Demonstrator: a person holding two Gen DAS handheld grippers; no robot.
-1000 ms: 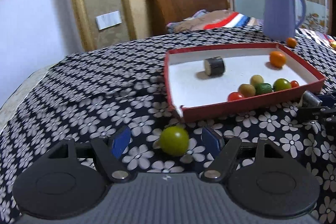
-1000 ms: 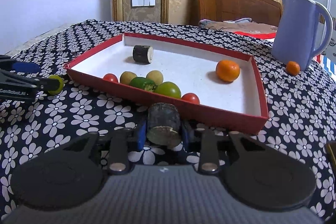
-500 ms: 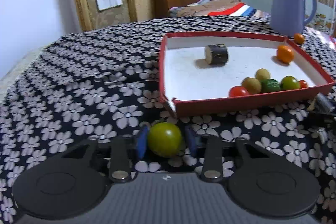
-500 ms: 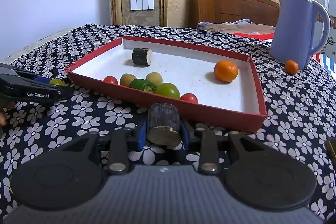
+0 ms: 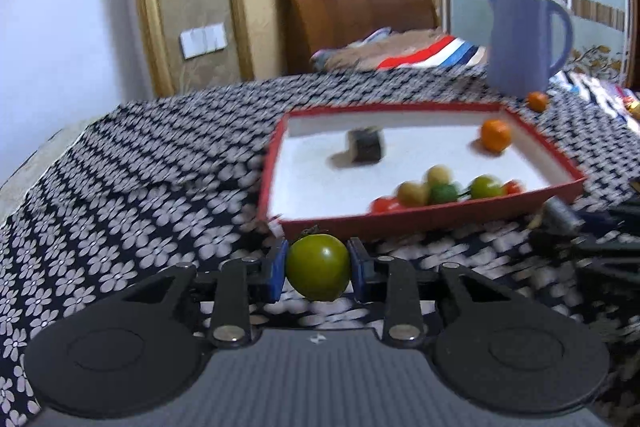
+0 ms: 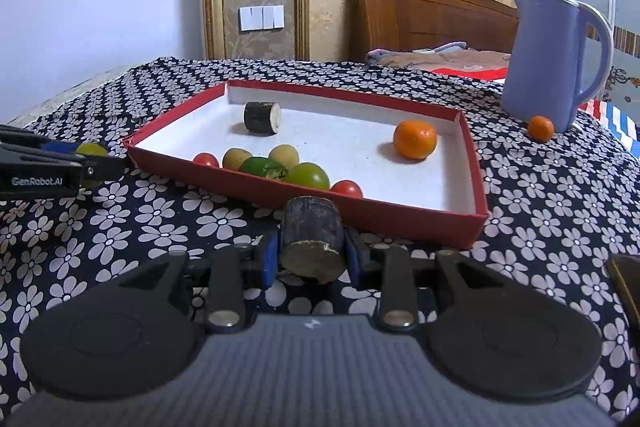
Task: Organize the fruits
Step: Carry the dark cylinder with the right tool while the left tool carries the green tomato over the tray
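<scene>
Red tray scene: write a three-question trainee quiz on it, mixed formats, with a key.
1. True or false: the left gripper is shut on a green tomato.
2. What does the right gripper hold? A) an orange B) a dark cut cylinder C) a red tomato
3. Fill in: the small orange outside the red tray sits beside the blue ____.

Key: 1 true. 2 B, the dark cut cylinder. 3 pitcher.

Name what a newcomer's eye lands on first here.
A red tray on the floral cloth, with small fruits bunched at its near edge and one orange apart. A blue jug stands behind. In front, each gripper's jaws clamp something: a green tomato and a dark cylinder.
</scene>
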